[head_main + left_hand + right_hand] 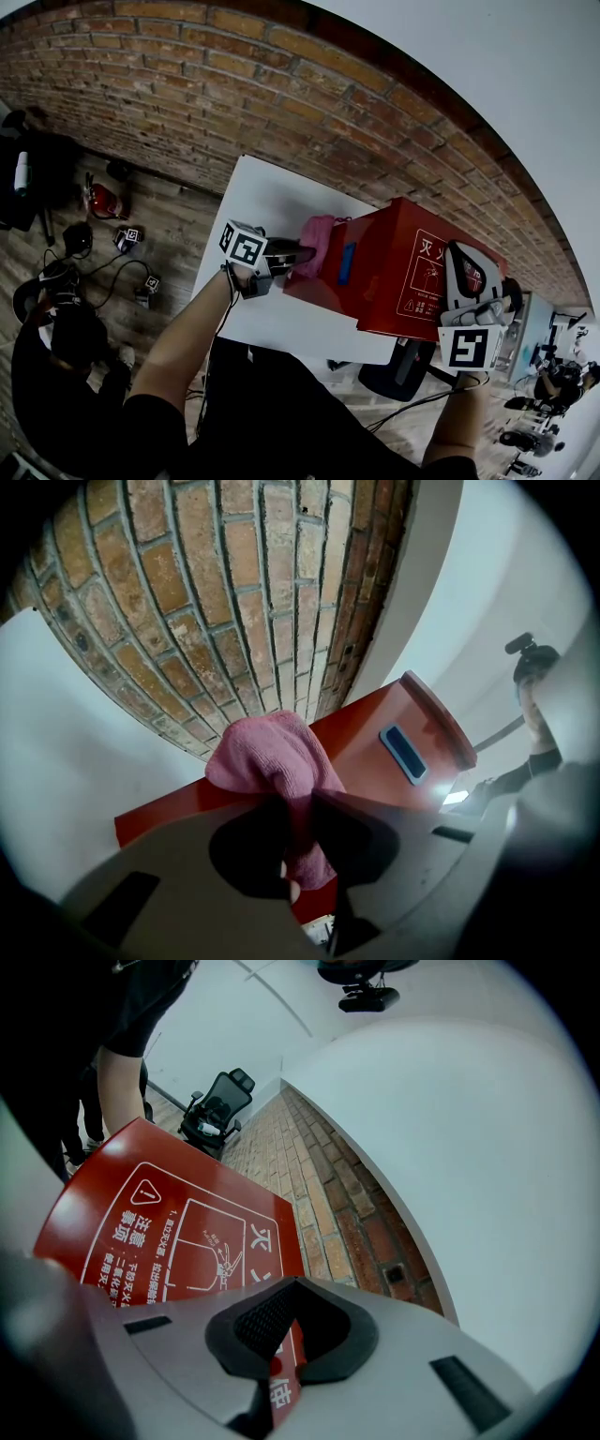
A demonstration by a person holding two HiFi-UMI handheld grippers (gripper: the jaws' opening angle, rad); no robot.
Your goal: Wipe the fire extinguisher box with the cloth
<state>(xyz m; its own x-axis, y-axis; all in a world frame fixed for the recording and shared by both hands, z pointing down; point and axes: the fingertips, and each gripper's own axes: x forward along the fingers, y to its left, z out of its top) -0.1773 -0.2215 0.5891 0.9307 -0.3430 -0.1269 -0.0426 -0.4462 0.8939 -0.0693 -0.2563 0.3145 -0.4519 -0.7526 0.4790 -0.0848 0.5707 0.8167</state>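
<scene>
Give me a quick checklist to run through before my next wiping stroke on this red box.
1. Grip: left gripper clamped on pink microfibre cloth: ok.
2. Contact: cloth pressed against the end face of the red metal fire extinguisher box: ok.
3. Bracing: right gripper shut on the box's edge: ok.
4. Support: box sits on white table: ok.
5. Dirt left on that face: cannot tell.

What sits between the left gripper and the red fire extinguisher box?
A crumpled pink cloth, pinched in the left gripper, lies against the end of the red metal fire extinguisher box; the left gripper view shows it.
</scene>
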